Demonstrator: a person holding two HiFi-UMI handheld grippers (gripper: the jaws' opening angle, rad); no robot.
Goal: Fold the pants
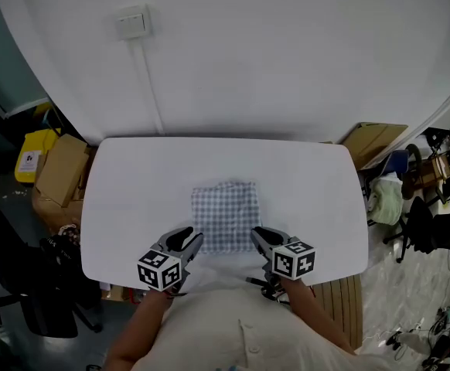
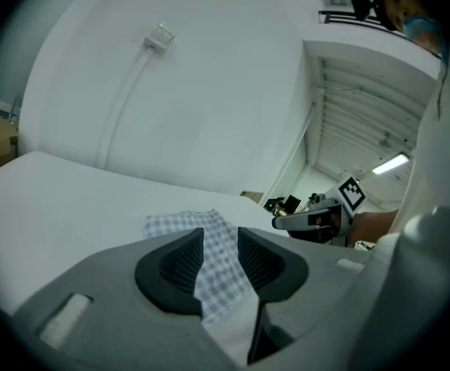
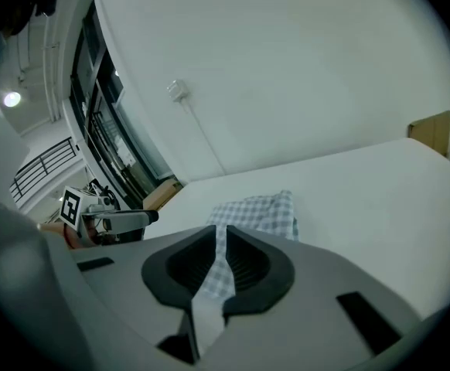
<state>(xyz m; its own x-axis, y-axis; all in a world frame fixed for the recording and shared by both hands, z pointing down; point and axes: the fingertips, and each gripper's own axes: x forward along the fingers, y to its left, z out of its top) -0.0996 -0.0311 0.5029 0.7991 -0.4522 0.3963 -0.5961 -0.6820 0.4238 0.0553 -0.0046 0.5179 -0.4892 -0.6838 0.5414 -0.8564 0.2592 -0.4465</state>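
Left hand-held gripper (image 1: 196,239) hovers with its jaws moderately apart and nothing between them, while the right hand-held gripper (image 1: 257,235) shows only a narrow slit, also empty. Just beyond and between their tips, the checked pants (image 1: 225,213) lie as a compact folded square on the white desk (image 1: 132,192), touching neither gripper. The fold looks about done, so the main risk is a low sweep of either tip snagging the top layer and dragging the stack open.
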